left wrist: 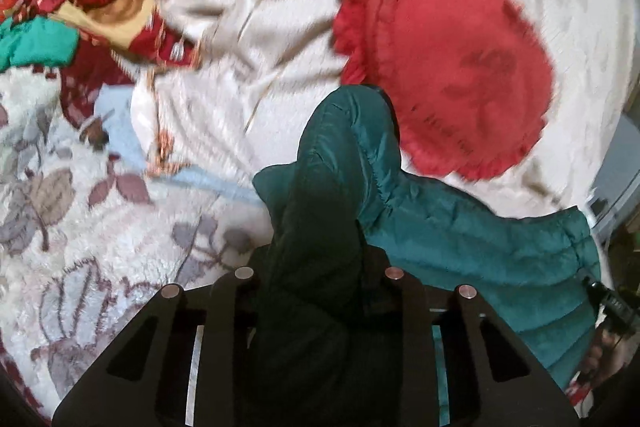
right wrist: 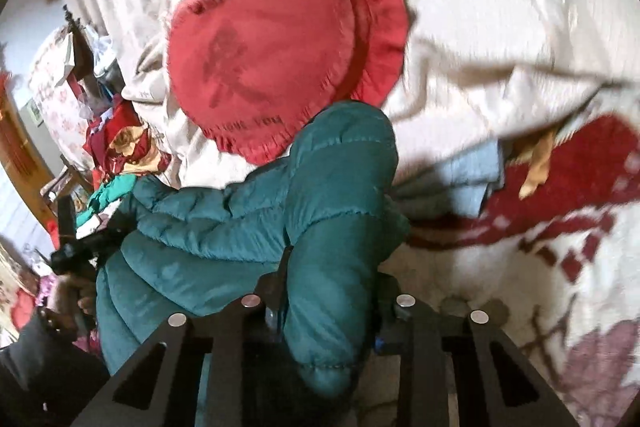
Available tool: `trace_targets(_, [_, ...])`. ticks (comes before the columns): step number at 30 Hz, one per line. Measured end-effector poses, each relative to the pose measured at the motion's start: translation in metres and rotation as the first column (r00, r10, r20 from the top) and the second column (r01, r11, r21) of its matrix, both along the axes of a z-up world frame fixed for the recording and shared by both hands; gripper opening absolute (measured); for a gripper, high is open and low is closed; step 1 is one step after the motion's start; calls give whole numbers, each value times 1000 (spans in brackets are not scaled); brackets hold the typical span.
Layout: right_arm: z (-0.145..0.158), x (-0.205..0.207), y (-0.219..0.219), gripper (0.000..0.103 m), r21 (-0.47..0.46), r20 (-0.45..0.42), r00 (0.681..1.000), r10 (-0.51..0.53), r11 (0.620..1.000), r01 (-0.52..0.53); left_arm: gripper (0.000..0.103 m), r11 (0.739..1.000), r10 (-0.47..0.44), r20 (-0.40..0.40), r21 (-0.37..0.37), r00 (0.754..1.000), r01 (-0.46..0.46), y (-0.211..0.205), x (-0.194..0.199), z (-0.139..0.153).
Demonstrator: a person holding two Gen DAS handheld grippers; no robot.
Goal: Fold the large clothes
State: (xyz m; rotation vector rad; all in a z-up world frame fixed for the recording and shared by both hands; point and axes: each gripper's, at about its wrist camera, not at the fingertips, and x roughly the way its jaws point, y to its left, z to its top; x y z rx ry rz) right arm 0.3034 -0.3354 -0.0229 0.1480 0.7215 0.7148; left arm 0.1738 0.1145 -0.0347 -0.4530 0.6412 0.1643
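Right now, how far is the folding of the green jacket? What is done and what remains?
Early stage. Done: both grippers have a hold; the left gripper and the right gripper are each shut on the teal puffer jacket. In hand: the jacket is lifted, bunched, above the bed, near the red pillow. Left: no neat fold shows yet, so spreading and folding remain.

A teal quilted puffer jacket point(left wrist: 460, 239) point(right wrist: 224, 227) lies bunched and crumpled across the bed, its puffy stitched panels rumpled. One padded end rises in a thick fold, the rest trailing sideways over the bedding.
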Motion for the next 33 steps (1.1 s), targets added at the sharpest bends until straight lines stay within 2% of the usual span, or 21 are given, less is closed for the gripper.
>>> trace_targets(5, [46, -17, -10, 25, 24, 141, 984, -111, 994, 109, 26, 998, -65, 55, -14, 996, 66, -15, 1, 19])
trace_targets(7, [54, -10, -16, 25, 35, 161, 977, -141, 990, 137, 26, 996, -80, 59, -21, 995, 81, -21, 10, 22])
trace_targets(10, [49, 5, -18, 25, 15, 147, 976, -161, 987, 160, 26, 995, -97, 40, 3, 994, 97, -28, 32, 19])
trace_targets(13, [30, 25, -14, 25, -26, 101, 981, -166, 985, 169, 27, 995, -99, -32, 3, 995, 100, -24, 59, 2])
trace_targets(16, [6, 45, -16, 29, -32, 7, 981, -196, 980, 196, 37, 997, -76, -115, -14, 990, 74, -19, 75, -18])
trace_targets(18, [-6, 55, -20, 38, -50, -73, 968, -242, 970, 238, 47, 998, -35, -146, -53, 989, 28, -15, 75, -22])
trace_targets(20, [-6, 56, -23, 39, -40, -96, 963, -253, 967, 250, 50, 998, -16, -144, -61, 989, 8, -12, 72, -17])
trace_targets(23, [9, 47, -33, 55, -21, -40, 946, -322, 947, 322, 62, 996, 70, -80, -41, 994, -73, -2, 54, -1])
trace_targets(25, [26, 36, -44, 66, 32, 6, 923, -385, 923, 384, 63, 991, 134, -31, -23, 991, -134, 4, 41, 10])
trace_targets(26, [32, 31, -48, 77, 50, 17, 904, -426, 904, 425, 63, 988, 152, 17, -11, 988, -152, 3, 34, 19])
trace_targets(28, [44, 20, -50, 81, 72, 33, 876, -482, 875, 479, 64, 994, 106, 67, 25, 992, -108, -10, 31, 30])
trace_targets(30, [42, 18, -36, 82, 13, 4, 869, -495, 869, 495, 64, 997, 19, 59, 68, 998, -23, -30, 39, 32])
trace_targets(31, [38, 20, -25, 82, -27, -19, 872, -490, 872, 489, 64, 996, -26, 39, 85, 999, 22, -41, 45, 30])
trace_targets(32, [31, 22, -13, 82, -74, -45, 873, -485, 873, 481, 64, 990, -83, -13, 113, 996, 84, -57, 56, 22])
trace_targets(33, [24, 24, 0, 82, -126, -67, 874, -481, 873, 471, 64, 983, -102, -74, 143, 992, 112, -67, 66, 12])
